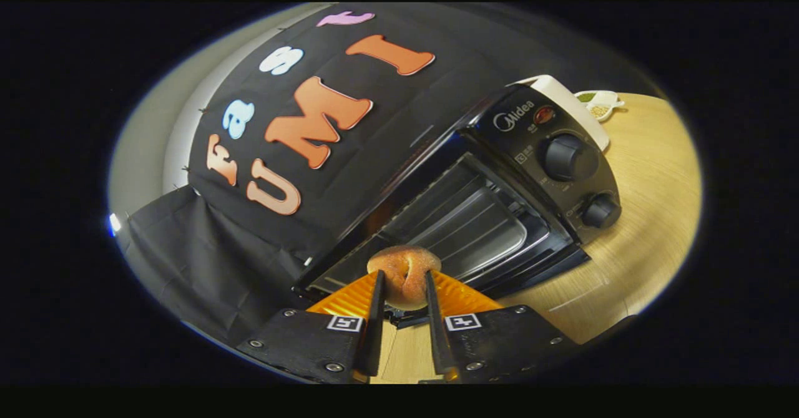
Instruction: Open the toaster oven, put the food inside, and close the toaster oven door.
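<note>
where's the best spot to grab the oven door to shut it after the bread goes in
Take the toaster oven door by its free front edge, coming from the table side and lifting. It lies folded down flat, hinged at the cavity. The gripper is shut on the bread roll now.

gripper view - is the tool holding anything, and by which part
Yes: the tool is shut on the bread roll, its fingers pressing the roll's two opposite sides, just before the open toaster oven.

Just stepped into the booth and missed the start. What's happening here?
The hand-held gripper is shut on a bagel-like bun, both fingers pressing its sides. It holds the bun just in front of the toaster oven, whose door is already open, with the tray inside. The bun is not yet in the oven.
</note>
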The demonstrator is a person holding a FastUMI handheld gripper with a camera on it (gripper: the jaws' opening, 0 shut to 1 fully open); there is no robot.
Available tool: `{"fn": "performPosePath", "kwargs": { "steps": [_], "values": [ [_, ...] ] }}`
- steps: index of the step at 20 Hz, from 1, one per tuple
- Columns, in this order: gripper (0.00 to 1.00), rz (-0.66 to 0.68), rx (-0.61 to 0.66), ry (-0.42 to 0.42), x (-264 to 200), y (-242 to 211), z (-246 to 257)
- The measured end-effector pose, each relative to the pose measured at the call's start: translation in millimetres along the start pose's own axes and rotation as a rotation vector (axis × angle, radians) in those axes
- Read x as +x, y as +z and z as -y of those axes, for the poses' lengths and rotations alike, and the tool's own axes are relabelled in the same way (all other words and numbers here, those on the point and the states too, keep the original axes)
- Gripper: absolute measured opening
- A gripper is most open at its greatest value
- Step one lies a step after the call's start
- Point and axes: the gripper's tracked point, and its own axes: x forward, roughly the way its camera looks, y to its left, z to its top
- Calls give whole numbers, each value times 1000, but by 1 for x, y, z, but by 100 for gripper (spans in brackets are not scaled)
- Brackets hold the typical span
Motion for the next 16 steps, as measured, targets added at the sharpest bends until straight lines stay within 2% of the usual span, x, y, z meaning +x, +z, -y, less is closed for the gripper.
{"fn": "performPosePath", "kwargs": {
  "steps": [4, 7, 9, 11, 12, 16],
  "values": [
    [33, 6, 35, 4, 17, -1, -3],
    [33, 33, 26, -32, 26, -2, 4],
    [34, 67, 19, -18, 28, 2, 0],
    [42, 106, -10, -14, 29, 7, -4],
    [52, 118, -28, -36, 29, 7, 1],
    [68, 114, -48, -72, 31, 3, 7]
  ]
}}
